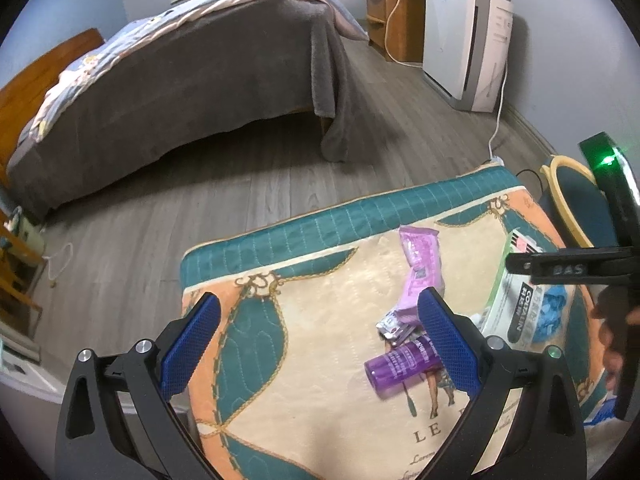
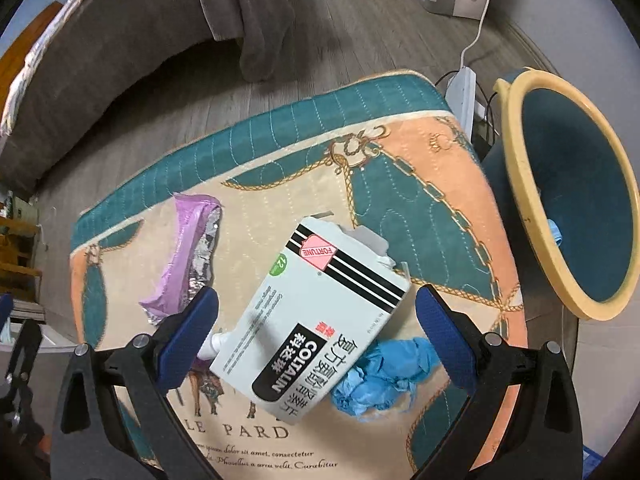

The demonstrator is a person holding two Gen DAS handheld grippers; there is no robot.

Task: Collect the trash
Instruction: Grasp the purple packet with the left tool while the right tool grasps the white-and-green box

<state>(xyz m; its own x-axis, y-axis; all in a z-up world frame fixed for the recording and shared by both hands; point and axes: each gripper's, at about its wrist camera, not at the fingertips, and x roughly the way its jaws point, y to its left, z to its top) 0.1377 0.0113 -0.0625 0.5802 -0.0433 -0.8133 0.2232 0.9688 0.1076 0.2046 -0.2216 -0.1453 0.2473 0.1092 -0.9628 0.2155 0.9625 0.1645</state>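
Right gripper [image 2: 317,322] spread wide — medicine box [image 2: 310,326] between its fingers, seemingly untouched; left gripper [image 1: 319,338] spread too.

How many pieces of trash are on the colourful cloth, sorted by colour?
Purple: 2, the purple wrapper and purple bottle
White: 1, the Coltalin medicine box
Blue: 1, the crumpled blue glove
Silver: 1, the small foil sachet
Total: 5
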